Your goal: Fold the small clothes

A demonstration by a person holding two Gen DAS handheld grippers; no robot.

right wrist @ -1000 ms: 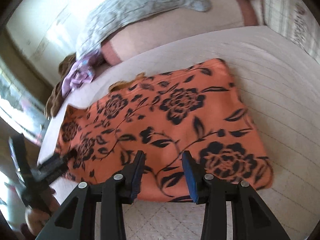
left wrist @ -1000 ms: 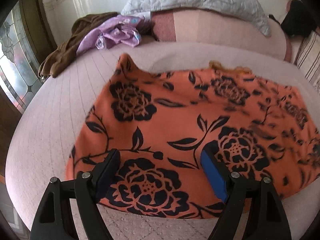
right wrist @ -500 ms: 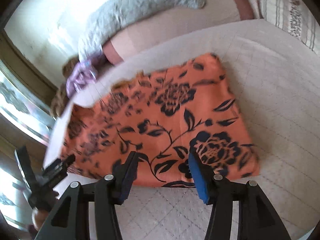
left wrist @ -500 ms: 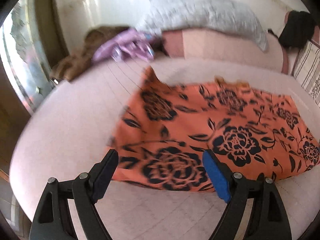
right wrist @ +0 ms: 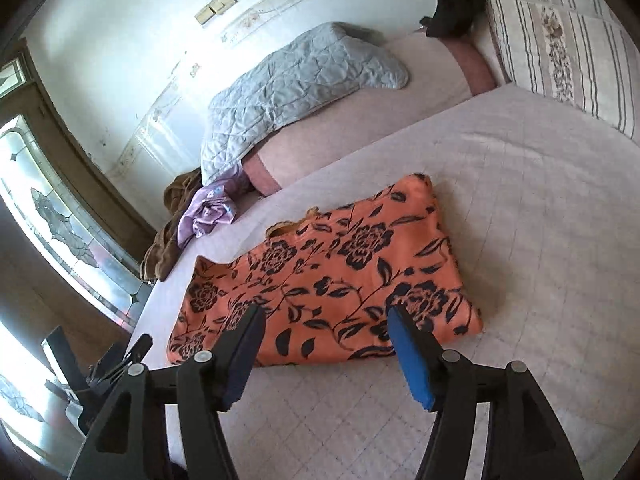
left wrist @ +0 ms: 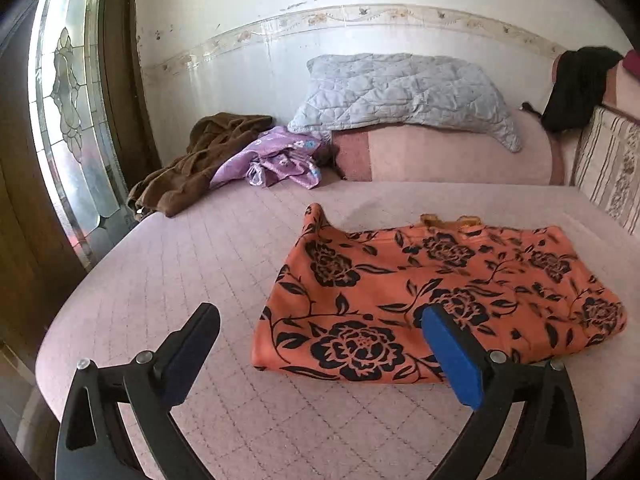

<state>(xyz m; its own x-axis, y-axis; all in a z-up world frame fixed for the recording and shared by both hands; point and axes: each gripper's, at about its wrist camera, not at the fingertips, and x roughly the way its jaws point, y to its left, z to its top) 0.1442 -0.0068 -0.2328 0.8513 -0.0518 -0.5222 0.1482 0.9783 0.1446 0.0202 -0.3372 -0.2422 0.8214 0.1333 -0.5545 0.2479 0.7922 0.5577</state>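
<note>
Left gripper (left wrist: 318, 330): jaws spread wide, nothing between, held low and level, pointing forward.
Right gripper (right wrist: 324, 330): jaws apart, nothing gripped, tilted slightly.
Left gripper from right view (right wrist: 106, 364): at lower left edge, dark, detail unclear.

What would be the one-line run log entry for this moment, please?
step: fold small clothes | orange floral garment: lies folded on bed | left claw: open, empty | right claw: open, empty | garment: untouched by claws
</note>
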